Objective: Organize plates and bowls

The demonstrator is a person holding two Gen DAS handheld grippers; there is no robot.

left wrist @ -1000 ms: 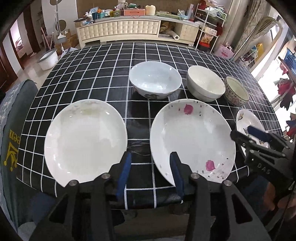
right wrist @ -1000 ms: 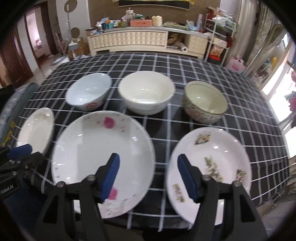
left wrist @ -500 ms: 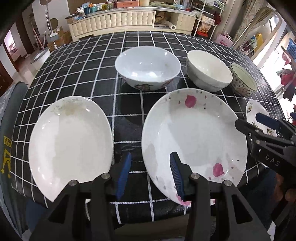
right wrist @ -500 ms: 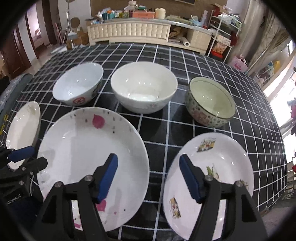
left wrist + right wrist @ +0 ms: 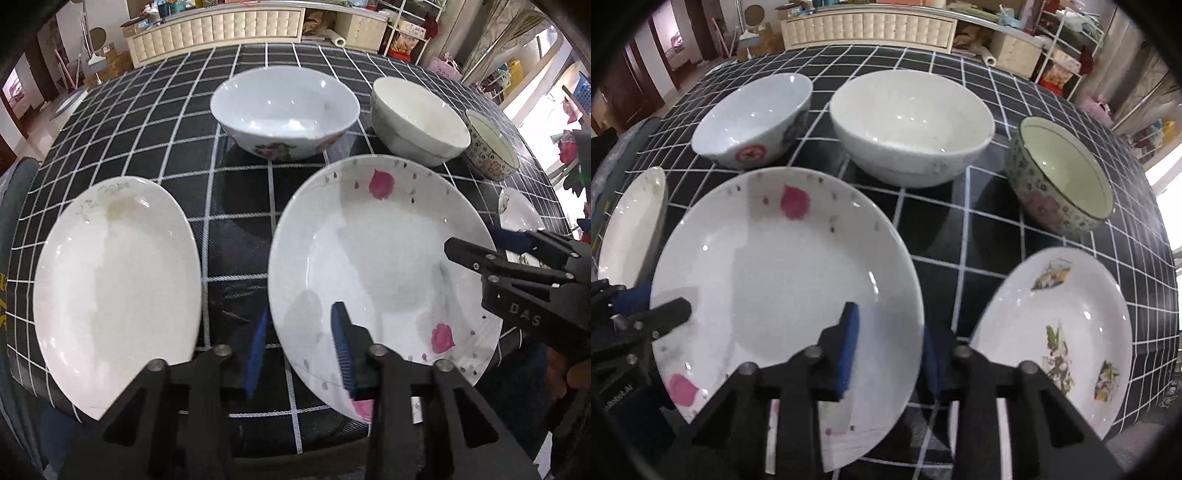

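Observation:
A large white plate with pink petals (image 5: 384, 258) (image 5: 783, 273) lies in the middle of the black checked table. My left gripper (image 5: 301, 350) is open and straddles its near left rim. My right gripper (image 5: 890, 350) is open and straddles its near right rim. A plain white plate (image 5: 114, 280) (image 5: 628, 229) lies to the left. A plate with leaf prints (image 5: 1060, 339) (image 5: 517, 214) lies to the right. Behind stand three bowls: a white-blue bowl (image 5: 284, 110) (image 5: 753, 118), a cream bowl (image 5: 417, 118) (image 5: 908, 125) and a flower-patterned bowl (image 5: 491, 147) (image 5: 1060, 173).
The black checked tablecloth (image 5: 155, 122) hangs over the near edge. A cream sideboard (image 5: 221, 26) stands beyond the table. A shelf rack (image 5: 1067, 48) stands at the back right.
Both grippers have moved forward and lower. Each now has its fingers on either side of the pink-petal plate's rim. The right gripper's gap has narrowed.

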